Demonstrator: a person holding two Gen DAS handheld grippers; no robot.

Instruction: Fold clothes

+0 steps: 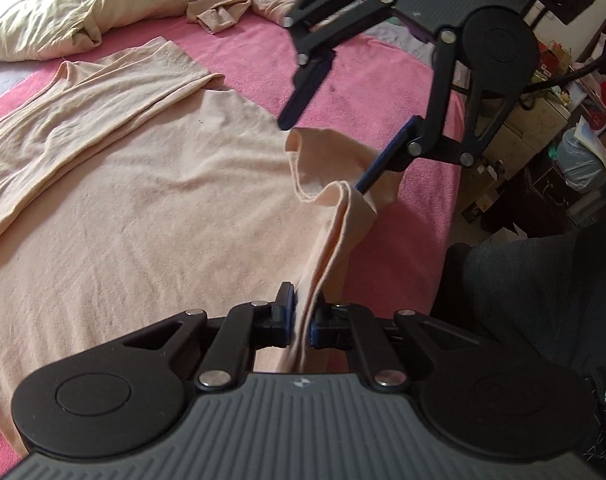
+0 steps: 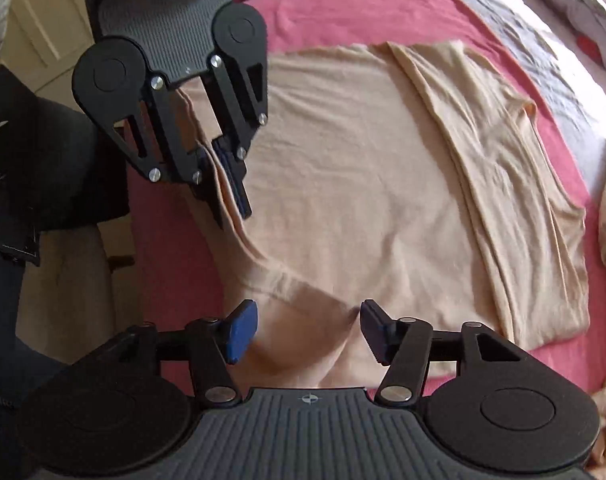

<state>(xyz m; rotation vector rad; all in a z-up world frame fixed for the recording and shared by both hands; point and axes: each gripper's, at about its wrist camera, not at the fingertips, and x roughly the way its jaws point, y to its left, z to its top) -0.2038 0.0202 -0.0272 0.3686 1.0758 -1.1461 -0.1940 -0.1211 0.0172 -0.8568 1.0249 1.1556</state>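
A peach shirt (image 1: 151, 200) lies spread on the pink bed cover (image 1: 255, 52), its far side folded over onto the body. My left gripper (image 1: 303, 312) is shut on the shirt's near edge and lifts it into a ridge. That ridge runs up to the sleeve (image 1: 327, 160), which stands between the wide-apart fingers of my open right gripper (image 1: 322, 156). In the right wrist view the right gripper (image 2: 307, 330) straddles the bunched sleeve (image 2: 303, 316) without pinching it. The left gripper (image 2: 235, 216) at the upper left clamps the shirt (image 2: 363, 168) by its hem side.
Pale yellow bedding (image 1: 51, 12) and another peach garment (image 1: 223, 8) lie at the far end of the bed. The bed's edge runs down the right, with a person's dark trouser leg (image 1: 543, 280) and floor clutter (image 1: 583, 152) beyond.
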